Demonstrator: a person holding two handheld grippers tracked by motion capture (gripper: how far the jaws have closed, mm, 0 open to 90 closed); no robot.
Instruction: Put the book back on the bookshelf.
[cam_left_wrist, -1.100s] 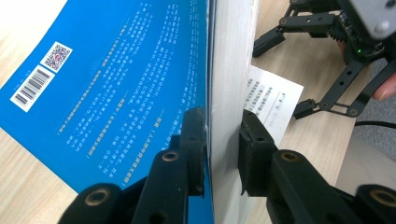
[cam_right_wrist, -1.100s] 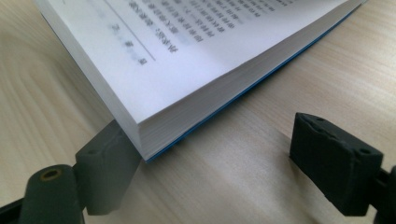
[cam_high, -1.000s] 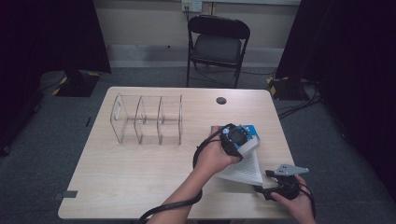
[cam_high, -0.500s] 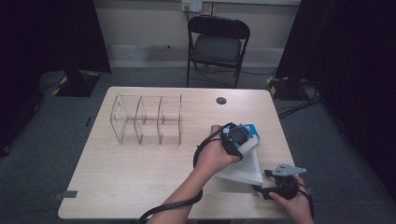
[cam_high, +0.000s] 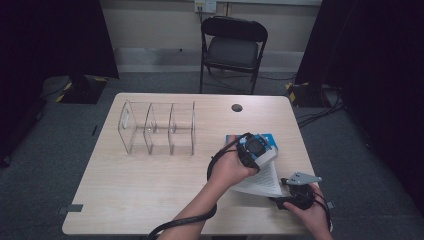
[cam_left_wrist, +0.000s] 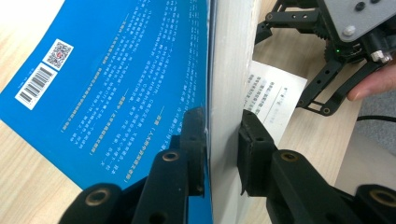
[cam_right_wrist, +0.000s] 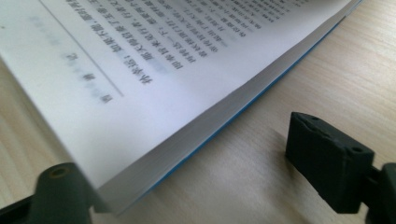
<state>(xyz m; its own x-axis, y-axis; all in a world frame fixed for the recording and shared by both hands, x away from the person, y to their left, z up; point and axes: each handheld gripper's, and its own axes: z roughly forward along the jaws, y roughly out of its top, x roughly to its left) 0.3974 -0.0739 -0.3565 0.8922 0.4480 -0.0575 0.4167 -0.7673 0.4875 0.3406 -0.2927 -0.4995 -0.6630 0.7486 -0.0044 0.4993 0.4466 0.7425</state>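
- The book (cam_high: 260, 172), a paperback with a blue cover, lies open near the right front corner of the counter (cam_high: 150, 200), well apart from the clear divider rack.
- In the left gripper view, the blue back cover (cam_left_wrist: 107, 79) faces left with a barcode and a square code near its top corner, and the thick white block of pages (cam_left_wrist: 229, 93) stands on edge beside it.
- The left gripper (cam_left_wrist: 223, 144) has its fingers (cam_left_wrist: 254, 154) clenched on that cover-and-pages block, one pad on the blue cover side, the other on the page side; in the high view it sits over the book's upper part.
- A printed white page (cam_high: 262, 181) spreads toward the person from under the left hand (cam_high: 227, 170).
- In the right gripper view, the lower stack of pages (cam_right_wrist: 196, 79) with printed text rests on the wood, a thin blue edge of cover beneath it.
- The right gripper (cam_high: 295, 192) sits at the book's front right corner, low on the counter. Its fingers (cam_right_wrist: 327, 163) are released, standing wide: one finger is out on bare wood just beside the page edge, the other is at the stack's near corner. Its jaws have just been opening a little, and the pads press on nothing.
- The right hand (cam_high: 312, 217) holds that gripper at the counter's front edge.
- The clear divider rack (cam_high: 157, 127), with three compartments, stands at the counter's left middle.
- A small dark round disc (cam_high: 237, 107) lies near the far edge.
- A black folding chair (cam_high: 232, 47) stands beyond the counter.
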